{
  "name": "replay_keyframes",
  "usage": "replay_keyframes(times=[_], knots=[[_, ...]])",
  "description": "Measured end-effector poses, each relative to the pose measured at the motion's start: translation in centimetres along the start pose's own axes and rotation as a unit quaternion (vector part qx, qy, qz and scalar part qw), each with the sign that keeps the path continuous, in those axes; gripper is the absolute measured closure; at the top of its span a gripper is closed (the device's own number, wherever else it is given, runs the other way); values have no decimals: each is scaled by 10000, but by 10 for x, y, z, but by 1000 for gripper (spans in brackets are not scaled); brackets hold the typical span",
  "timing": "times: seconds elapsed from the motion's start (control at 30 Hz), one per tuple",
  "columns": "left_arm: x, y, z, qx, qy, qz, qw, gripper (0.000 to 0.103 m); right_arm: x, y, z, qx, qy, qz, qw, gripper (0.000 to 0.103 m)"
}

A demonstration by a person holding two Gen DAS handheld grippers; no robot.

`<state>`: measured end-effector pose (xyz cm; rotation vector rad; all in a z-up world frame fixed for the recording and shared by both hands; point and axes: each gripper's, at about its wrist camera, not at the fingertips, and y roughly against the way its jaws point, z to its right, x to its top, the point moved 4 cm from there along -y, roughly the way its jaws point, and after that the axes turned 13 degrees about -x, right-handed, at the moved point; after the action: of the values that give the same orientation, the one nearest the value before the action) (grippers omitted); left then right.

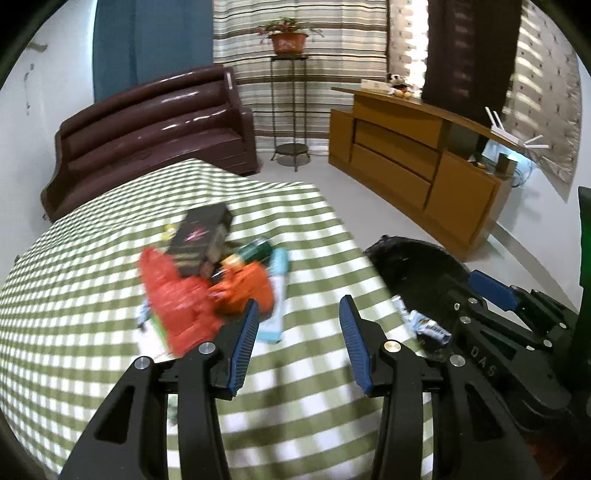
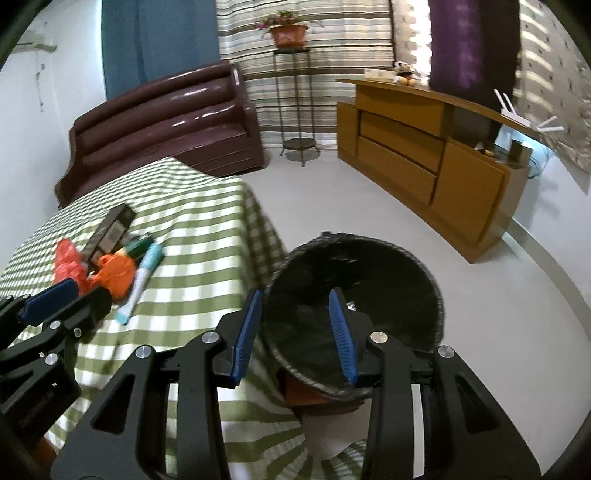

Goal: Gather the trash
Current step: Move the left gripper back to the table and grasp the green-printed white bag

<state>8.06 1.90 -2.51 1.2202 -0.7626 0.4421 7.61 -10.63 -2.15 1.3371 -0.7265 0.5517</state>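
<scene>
Left wrist view: left gripper [image 1: 299, 314] is hovering over the green-checked tablecloth [image 1: 303, 258], fingers spread wide and holding nothing. Just beyond its left finger a heap of trash is lying on the cloth: red plastic bag [image 1: 170, 295], orange wrapper [image 1: 243, 291], pale blue tube [image 1: 275, 295], green can [image 1: 255, 251] and, leaning across the top, a dark box [image 1: 201, 240]. To the right, off the table edge, a black-lined waste bin [image 1: 417, 273] is standing with a white-and-blue wrapper [image 1: 424, 321] lying inside; the right gripper's body is reaching over it. Right wrist view: right gripper [image 2: 297, 315] is hanging above the mouth of the bin [image 2: 354, 280], fingers apart and empty, bin sitting against the table corner. The other gripper [image 2: 55, 291] is showing at the left edge, beside the heap, where the tube [image 2: 142, 280] is pointing toward the table's near side. Farther off: brown sofa [image 1: 155, 122], wire plant stand carrying a potted plant [image 1: 288, 40], wooden sideboard [image 1: 417, 166] against striped curtains [image 1: 295, 22]
</scene>
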Motion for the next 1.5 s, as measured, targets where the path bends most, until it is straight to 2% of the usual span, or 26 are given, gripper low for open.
replay_keyframes(times=[0.43, 0.73, 0.87, 1.03, 1.07, 1.17, 1.27, 1.5], knots=[[-34, 32, -71, 486, 614, -43, 9969, 56, -8, 16, -54, 369, 354, -2, 9987, 65], [-44, 26, -80, 460, 683, -191, 9964, 51, -11, 21, -73, 460, 440, -5, 9980, 65], [-51, 17, -85, 531, 692, -396, 9954, 44, -11, 21, -74, 458, 431, -13, 9980, 65], [-55, 18, -95, 563, 796, -400, 9944, 44, -12, 20, -77, 476, 453, -34, 9978, 65], [-55, 19, -97, 561, 805, -381, 9944, 45, -13, 20, -78, 486, 459, -42, 9978, 65], [-59, 20, -101, 511, 784, -410, 9948, 60, -12, 17, -80, 503, 484, -68, 9975, 65], [-62, 20, -104, 397, 819, -435, 9949, 69, -13, 17, -81, 529, 520, -83, 9972, 65], [-63, 25, -106, 306, 794, -383, 9956, 71, -13, 17, -89, 562, 603, -101, 9965, 65]])
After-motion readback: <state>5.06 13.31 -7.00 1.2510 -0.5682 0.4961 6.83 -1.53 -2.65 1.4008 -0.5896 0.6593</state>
